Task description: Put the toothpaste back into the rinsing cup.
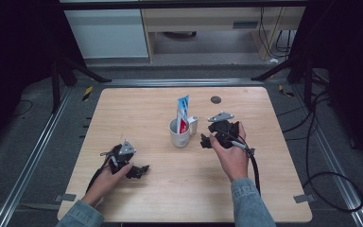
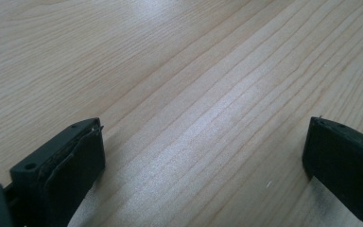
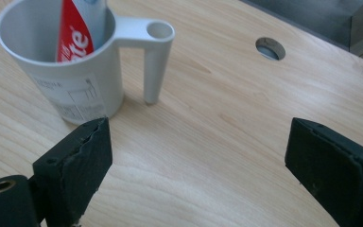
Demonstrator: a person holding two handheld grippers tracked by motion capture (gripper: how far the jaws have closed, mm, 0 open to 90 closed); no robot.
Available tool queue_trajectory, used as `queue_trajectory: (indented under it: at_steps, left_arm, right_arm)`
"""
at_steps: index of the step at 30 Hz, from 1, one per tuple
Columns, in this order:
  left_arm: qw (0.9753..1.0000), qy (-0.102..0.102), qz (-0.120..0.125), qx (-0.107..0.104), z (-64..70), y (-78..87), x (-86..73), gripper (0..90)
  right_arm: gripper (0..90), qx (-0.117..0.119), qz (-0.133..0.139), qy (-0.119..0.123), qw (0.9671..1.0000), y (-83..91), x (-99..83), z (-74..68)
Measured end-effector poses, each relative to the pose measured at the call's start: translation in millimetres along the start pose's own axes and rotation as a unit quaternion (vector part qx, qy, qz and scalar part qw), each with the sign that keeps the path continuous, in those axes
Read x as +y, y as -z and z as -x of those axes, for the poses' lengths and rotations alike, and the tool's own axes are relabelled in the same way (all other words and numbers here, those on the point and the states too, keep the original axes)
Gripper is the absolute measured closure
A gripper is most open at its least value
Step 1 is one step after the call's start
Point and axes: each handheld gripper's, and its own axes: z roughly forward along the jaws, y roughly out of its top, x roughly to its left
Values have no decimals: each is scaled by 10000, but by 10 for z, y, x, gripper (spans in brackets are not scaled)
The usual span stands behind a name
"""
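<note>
Carefully, the right hand-held gripper [image 3: 196, 165], jaws spread and gripping nothing, is facing the cup [image 3: 66, 71] holding toothpaste [image 3: 78, 33] mid-worktop [image 1: 137, 104]; aiming at its handle [image 3: 153, 61] seems best.

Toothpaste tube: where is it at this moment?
The toothpaste tube stands upright inside the white cup near the table's centre in the high view, just left of the right claw, whose jaws are open and empty.
</note>
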Motion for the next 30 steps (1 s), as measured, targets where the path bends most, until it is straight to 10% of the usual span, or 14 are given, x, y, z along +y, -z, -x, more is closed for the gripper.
queue_trajectory:
  at_steps: [30]
  left_arm:
    - [10000,-9,-2,-3,4,-1,2,0]
  right_arm:
    - [79,66,-421,-627,9971,-175,-800,468]
